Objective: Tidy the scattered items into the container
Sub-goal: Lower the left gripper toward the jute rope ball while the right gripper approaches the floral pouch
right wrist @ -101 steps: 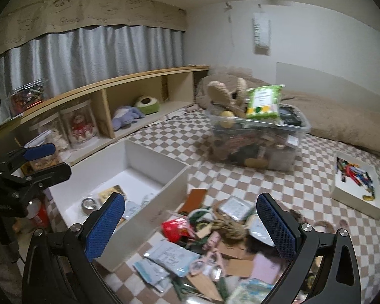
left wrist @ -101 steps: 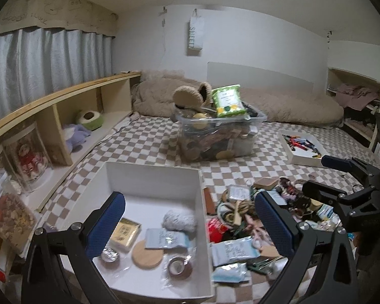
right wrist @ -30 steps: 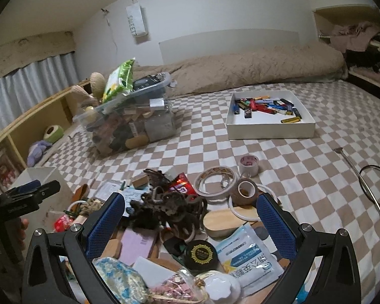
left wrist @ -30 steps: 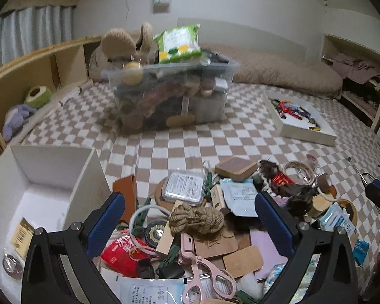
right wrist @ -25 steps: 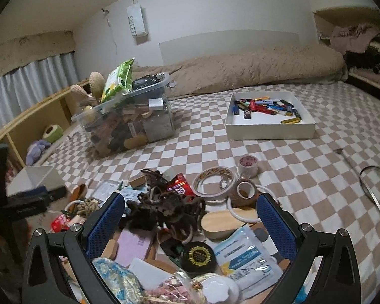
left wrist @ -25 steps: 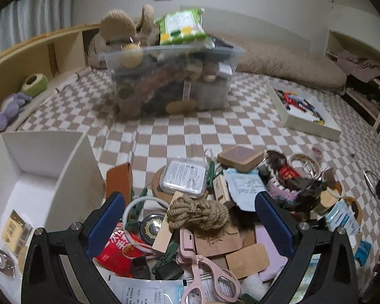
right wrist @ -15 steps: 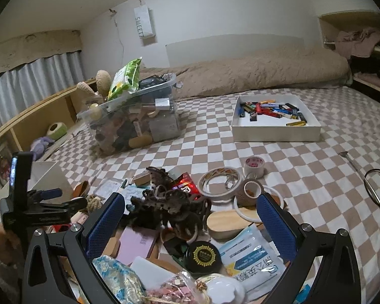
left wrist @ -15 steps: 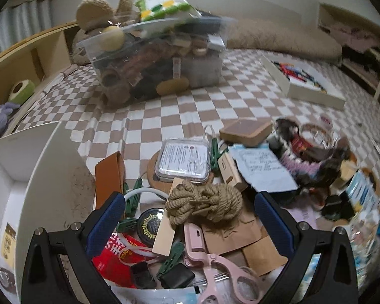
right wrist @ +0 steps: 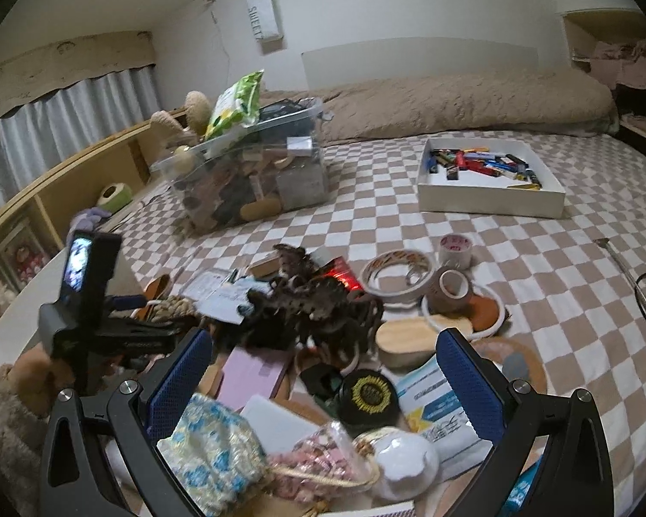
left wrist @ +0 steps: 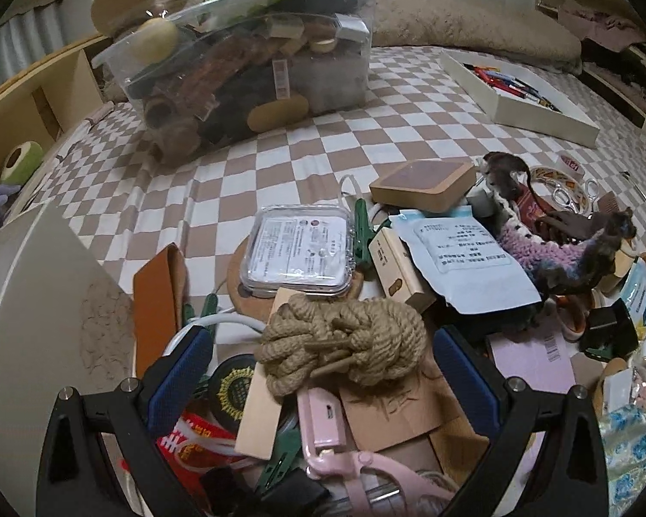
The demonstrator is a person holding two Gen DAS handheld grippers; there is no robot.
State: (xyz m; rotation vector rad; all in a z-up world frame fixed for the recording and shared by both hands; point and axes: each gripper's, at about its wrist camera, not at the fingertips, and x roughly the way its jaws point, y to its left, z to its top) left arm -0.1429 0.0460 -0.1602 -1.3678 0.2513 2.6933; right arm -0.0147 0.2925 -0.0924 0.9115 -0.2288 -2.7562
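The white container (left wrist: 43,301) is cut off at the left wrist view's left edge, its inside hidden. Beside it the scattered pile (left wrist: 409,280) overlaps heavily, many pieces half buried. One jute rope bundle (left wrist: 344,338) sits between the spread jaws of the left gripper (left wrist: 323,370), untouched. The right gripper (right wrist: 323,379) hangs wide apart over a floral pouch (right wrist: 213,443). Three tape rolls (right wrist: 398,275) lie beyond.

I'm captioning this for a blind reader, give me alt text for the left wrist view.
The open left gripper hangs over a rope bundle in a heap of small items on a checkered bedspread. A white box stands at left, a full clear bin behind.
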